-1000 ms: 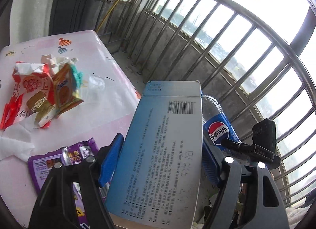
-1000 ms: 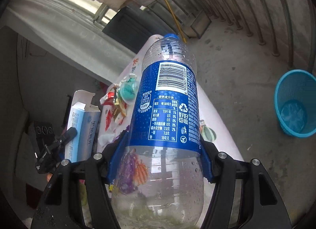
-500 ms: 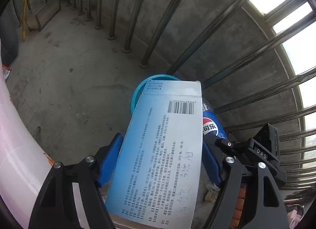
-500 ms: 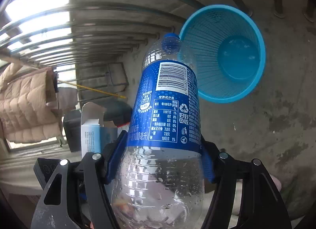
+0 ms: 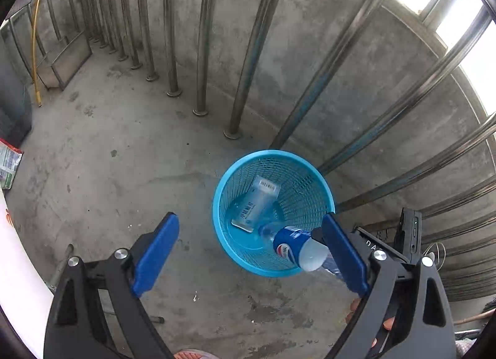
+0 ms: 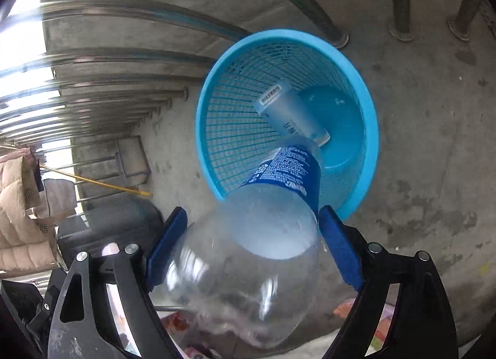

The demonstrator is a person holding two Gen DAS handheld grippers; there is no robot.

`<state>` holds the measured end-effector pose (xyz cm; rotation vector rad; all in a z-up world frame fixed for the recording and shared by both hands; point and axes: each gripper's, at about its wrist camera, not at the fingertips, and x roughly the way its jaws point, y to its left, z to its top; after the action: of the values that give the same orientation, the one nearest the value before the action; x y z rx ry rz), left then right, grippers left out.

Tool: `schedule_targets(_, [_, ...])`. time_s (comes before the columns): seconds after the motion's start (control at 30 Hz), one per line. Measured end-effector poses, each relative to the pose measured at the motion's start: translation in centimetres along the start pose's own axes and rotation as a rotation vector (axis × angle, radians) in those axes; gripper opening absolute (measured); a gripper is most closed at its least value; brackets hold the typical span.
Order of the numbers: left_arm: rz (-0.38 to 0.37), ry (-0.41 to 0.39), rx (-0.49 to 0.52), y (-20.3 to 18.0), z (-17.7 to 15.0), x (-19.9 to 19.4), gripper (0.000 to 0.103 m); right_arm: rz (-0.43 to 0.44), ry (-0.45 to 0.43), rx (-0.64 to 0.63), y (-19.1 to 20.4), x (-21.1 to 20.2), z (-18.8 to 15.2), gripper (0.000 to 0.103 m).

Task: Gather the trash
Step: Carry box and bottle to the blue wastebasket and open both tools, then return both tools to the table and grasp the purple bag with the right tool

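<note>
A blue mesh basket stands on the concrete floor by the railing. The pale blue box lies inside it, barcode end up. My left gripper hovers above the basket, its jaws opening with nothing between them. The blue-labelled plastic bottle tips neck first over the basket's near rim. In the right wrist view the bottle is blurred and slides out between the blue pads of my right gripper, whose jaws are opening. Beyond it are the basket and the box.
Steel railing bars and a low concrete wall curve behind the basket. The pink table's edge runs along the left, with a packet beyond it. A yellow pole and a padded jacket are at the left.
The box has left my left gripper and dropped into the basket. Both grippers have opened wider. The bottle has tipped down and is slipping from the right gripper toward the basket.
</note>
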<state>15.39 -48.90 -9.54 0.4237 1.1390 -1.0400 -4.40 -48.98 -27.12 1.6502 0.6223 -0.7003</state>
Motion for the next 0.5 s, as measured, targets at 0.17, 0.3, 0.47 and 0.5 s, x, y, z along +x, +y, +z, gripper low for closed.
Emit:
schedule_targets(0.17, [-0.012,-0.053,-0.038,1.4,-0.3,-4.1,0.091,-0.066,-0.060,-0.080,1.3,0.1,1.9,0.083])
schedule_targets(0.3, [0.008,-0.128,-0.008,2.6,-1.1,-9.1,0.091,-0.095,-0.114,-0.118,2.9,-1.2,2.7,0.083])
schedule_targets(0.47, [0.031,-0.235,0.003,5.8,-4.1,-16.8,0.091,-0.110,-0.215,-0.272,6.1,-4.2,0.8,0.083])
schedule_targets(0.5, [0.020,-0.242,-0.005,6.7,-4.8,-18.3,0.091,-0.122,-0.239,-0.317,7.0,-4.9,0.1,0.083])
